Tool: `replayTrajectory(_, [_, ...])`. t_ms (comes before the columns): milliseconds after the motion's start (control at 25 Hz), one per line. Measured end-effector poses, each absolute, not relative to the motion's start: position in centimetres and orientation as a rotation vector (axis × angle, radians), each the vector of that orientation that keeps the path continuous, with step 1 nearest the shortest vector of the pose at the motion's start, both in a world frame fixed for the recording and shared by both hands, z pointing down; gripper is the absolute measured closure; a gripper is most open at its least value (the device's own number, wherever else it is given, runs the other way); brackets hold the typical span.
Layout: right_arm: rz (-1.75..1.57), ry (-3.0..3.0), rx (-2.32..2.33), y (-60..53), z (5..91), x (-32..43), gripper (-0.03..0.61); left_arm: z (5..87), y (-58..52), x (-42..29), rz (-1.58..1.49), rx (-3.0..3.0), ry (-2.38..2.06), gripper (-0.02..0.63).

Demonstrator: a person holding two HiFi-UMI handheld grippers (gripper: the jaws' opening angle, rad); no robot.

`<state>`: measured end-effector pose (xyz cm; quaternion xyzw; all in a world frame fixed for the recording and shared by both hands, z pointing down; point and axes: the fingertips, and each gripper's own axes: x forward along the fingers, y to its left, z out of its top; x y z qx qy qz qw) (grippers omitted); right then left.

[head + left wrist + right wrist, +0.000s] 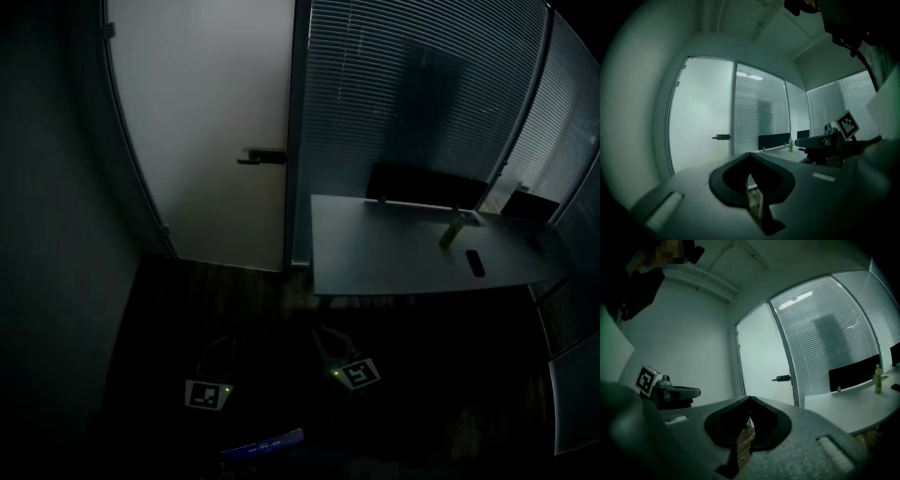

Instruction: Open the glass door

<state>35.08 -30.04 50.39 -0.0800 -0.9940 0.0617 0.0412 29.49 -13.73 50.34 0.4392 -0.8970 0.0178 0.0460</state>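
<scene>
Left gripper [750,155] and right gripper [750,399] sit bottom centre, jaws together, empty. The door [206,122], upper left, is closed.

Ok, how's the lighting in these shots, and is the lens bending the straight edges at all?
Head view: very dim, the floor nearly black, only the glass door and table catching light. Left gripper view: greenish cast, dark corners, the door's edges bowed by the wide lens. Right gripper view: same bowing, the blinds curve, slats distinct.
</scene>
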Motion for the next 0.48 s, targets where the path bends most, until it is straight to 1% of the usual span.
replayTrajectory(480, [0.206, -3.017, -0.215, -24.7, 51.5, 34.3, 0.577, 51.9, -8.8, 28.5, 0.053, 1.351, -2.710, 0.611])
